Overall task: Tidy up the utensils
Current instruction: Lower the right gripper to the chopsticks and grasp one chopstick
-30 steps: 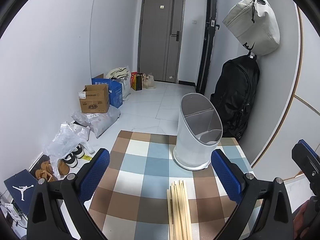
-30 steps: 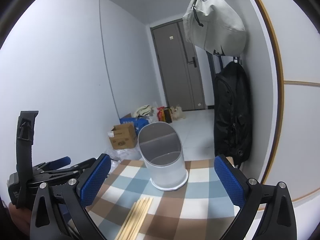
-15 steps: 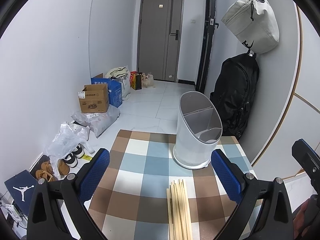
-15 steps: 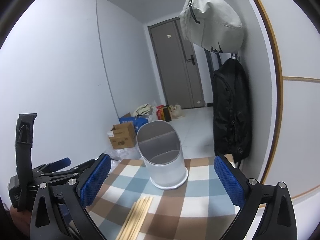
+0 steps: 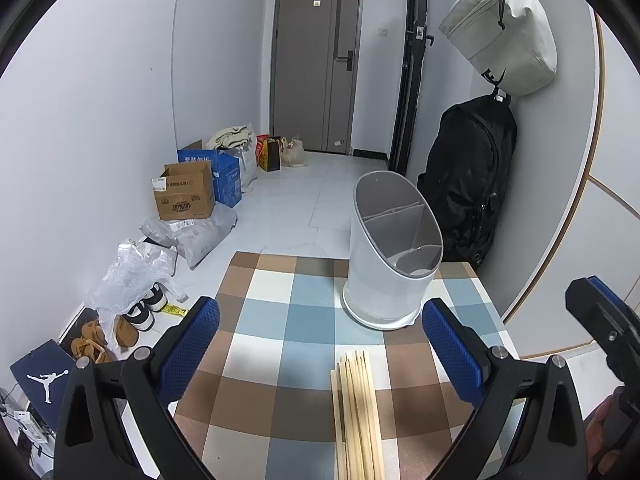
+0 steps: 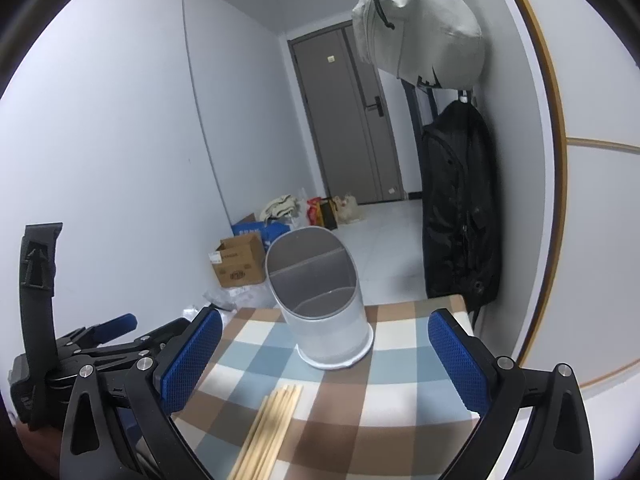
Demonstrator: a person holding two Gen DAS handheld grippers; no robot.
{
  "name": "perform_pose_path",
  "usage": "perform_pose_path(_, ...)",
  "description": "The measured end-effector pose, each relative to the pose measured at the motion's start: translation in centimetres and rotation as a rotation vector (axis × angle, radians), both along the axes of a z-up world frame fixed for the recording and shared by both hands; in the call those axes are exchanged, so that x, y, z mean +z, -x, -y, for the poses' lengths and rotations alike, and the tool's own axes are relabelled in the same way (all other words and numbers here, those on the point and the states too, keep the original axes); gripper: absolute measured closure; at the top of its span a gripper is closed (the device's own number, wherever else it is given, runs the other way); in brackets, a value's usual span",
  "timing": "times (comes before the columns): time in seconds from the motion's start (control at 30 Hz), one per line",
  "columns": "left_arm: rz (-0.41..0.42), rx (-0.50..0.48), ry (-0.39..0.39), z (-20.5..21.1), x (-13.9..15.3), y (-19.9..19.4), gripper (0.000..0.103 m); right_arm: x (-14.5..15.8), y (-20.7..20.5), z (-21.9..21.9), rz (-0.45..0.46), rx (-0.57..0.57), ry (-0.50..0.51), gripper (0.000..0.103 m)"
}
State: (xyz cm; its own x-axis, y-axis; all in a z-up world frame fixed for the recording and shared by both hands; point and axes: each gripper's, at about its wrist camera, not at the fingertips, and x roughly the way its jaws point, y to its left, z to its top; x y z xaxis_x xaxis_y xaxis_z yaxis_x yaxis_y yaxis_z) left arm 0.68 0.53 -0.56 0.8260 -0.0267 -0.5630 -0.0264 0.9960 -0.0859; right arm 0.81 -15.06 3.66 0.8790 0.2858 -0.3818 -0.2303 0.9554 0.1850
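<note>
Both claws wide, empty: left gripper (image 5: 320, 354), right gripper (image 6: 324, 354). Wooden chopsticks (image 5: 358, 412) lie bundled; a pinch may scatter them. Light divided utensil holder (image 5: 394, 252) could tip when loaded.

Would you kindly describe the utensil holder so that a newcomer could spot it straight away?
Find the small table with the checked cloth. At its far end, near the black backpack, stands the utensil holder: a pale grey tub with a slanted open top and inner dividers. Its only neighbour on the cloth is the flat bundle of wooden chopsticks.

White walls (image 5: 100, 120), grey door (image 5: 316, 64), tiled floor (image 5: 304, 200), cardboard box (image 5: 184, 192), poss. sneakers (image 5: 144, 312), black backpack (image 5: 472, 176).
</note>
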Motion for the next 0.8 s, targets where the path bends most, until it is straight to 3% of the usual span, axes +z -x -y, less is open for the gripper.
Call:
perform_pose_path(0.23,-0.087,0.019,0.054,-2.2,-1.1,-1.2,0.004,-1.8,-1.9,-0.8,-0.114,0.047,-0.006,0.002)
perform_pose_path(0.37,-0.169,0.051,0.131,-4.5,-2.4,-2.5,0.004,-4.0,-3.7,-1.6,-0.227,0.085,-0.011,0.015)
perform_pose_path(0.57,-0.218,0.103,0.158,-6.9,-3.1,-3.7,0.004,-8.5,-6.9,-3.6,-0.464,0.149,0.003,0.042)
perform_pose_path(0.8,-0.277,0.121,0.175,-8.8,-3.9,-4.4,0.004,-12.1,-9.0,-7.8,-0.614,0.239,0.088,0.049)
